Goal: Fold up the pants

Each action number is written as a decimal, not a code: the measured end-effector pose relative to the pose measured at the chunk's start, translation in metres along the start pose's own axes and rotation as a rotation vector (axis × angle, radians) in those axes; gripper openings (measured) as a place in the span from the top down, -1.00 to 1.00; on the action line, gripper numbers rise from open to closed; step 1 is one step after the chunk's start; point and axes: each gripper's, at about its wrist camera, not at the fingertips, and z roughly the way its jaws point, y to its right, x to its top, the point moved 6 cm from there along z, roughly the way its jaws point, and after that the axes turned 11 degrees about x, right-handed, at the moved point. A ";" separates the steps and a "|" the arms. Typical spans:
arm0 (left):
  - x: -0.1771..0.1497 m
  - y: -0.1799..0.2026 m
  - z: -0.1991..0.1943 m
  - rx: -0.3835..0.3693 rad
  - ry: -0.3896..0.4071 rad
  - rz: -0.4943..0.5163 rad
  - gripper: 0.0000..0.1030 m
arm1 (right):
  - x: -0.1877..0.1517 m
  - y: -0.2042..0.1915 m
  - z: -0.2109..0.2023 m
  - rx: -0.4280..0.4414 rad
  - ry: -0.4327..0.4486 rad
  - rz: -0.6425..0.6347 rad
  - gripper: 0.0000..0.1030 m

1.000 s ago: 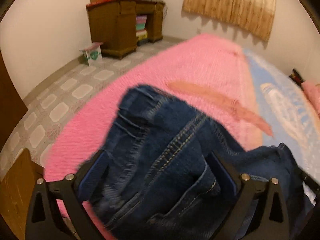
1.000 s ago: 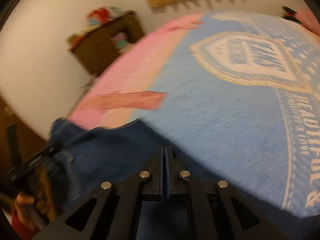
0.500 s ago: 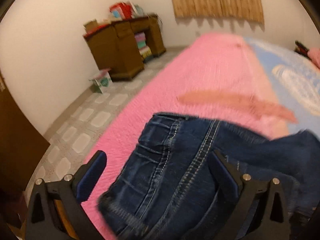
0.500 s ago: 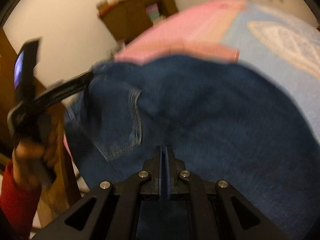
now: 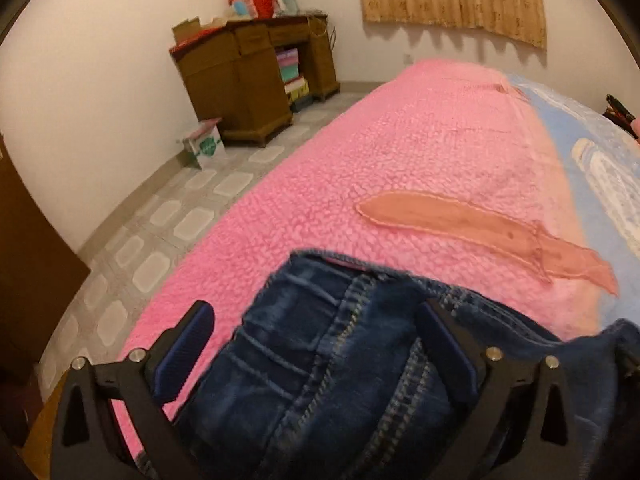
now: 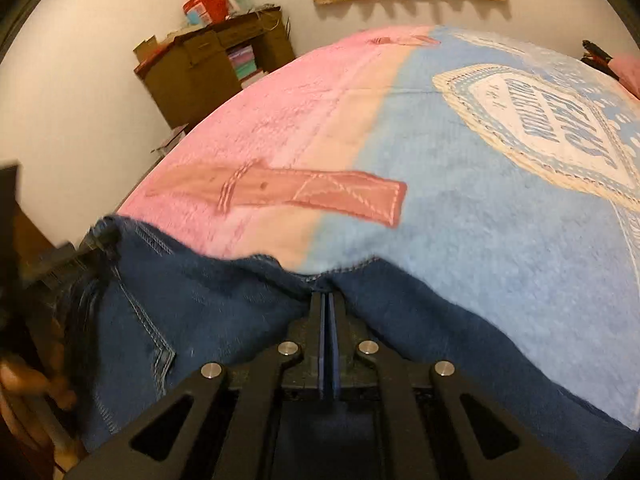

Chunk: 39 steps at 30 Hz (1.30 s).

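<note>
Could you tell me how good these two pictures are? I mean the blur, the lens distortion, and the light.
Left wrist view: strong fisheye bending, dark corners, warm dim light; the blanket is fairly sharp, the jeans soft. Right wrist view: the same bending; the left gripper and hand at the left edge are smeared, while the right gripper looks sharp.

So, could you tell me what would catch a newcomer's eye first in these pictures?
Probably the dark blue jeans bunched at the near edge of the bed, right in front of both cameras. Behind them the bright blanket fills the view, pink on the left and pale blue with a big crest on the right. A cluttered brown wooden desk stands against the far wall.
</note>
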 end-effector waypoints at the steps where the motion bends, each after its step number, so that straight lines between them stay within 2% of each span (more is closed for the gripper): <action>1: 0.001 -0.004 0.004 -0.022 -0.019 -0.034 -1.00 | -0.001 0.002 0.002 0.015 -0.001 0.026 0.95; 4: 0.009 -0.014 -0.005 -0.021 -0.022 -0.074 -1.00 | 0.003 0.004 -0.028 0.115 0.038 0.090 0.95; 6: 0.015 -0.018 -0.021 0.017 -0.015 -0.043 -0.95 | 0.004 0.004 -0.066 0.109 0.089 0.049 0.94; 9: 0.018 -0.024 -0.058 -0.016 0.049 -0.047 -0.97 | -0.009 0.015 -0.128 0.091 0.161 0.024 0.94; 10: 0.016 -0.023 -0.074 -0.023 0.079 -0.040 -0.98 | -0.019 0.021 -0.144 0.080 0.160 0.021 0.94; 12: 0.007 -0.013 -0.097 -0.035 0.112 0.000 -0.98 | -0.044 0.041 -0.173 0.024 0.118 -0.012 0.94; 16: -0.018 0.020 -0.127 -0.059 0.163 0.113 -0.98 | -0.100 0.100 -0.222 -0.153 0.021 -0.029 0.94; 18: -0.033 0.038 -0.128 -0.075 0.133 0.162 -0.98 | -0.130 0.143 -0.243 -0.222 -0.028 0.031 0.94; 21: -0.048 0.052 -0.125 -0.067 0.057 0.177 -0.97 | -0.163 0.215 -0.281 -0.283 -0.028 0.157 0.95; 23: -0.056 0.052 -0.131 -0.067 0.029 0.157 -0.97 | -0.173 0.249 -0.308 -0.197 0.046 0.214 0.95; 25: -0.060 0.051 -0.139 -0.070 0.018 0.149 -0.97 | -0.178 0.288 -0.337 -0.260 0.077 0.281 0.95; 27: -0.060 0.048 -0.148 -0.063 0.015 0.144 -0.97 | -0.180 0.331 -0.379 -0.352 0.158 0.395 0.95; 29: -0.061 0.046 -0.155 -0.069 0.014 0.131 -0.97 | -0.189 0.368 -0.421 -0.383 0.262 0.518 0.94; 32: -0.066 0.045 -0.158 -0.051 -0.010 0.122 -0.97 | -0.208 0.392 -0.464 -0.417 0.330 0.583 0.94; 37: -0.082 0.055 -0.159 -0.041 -0.077 0.126 -0.97 | -0.224 0.411 -0.479 -0.473 0.293 0.534 0.94; 39: -0.084 0.061 -0.165 -0.032 -0.073 0.141 -0.97 | -0.231 0.422 -0.483 -0.453 0.305 0.549 0.94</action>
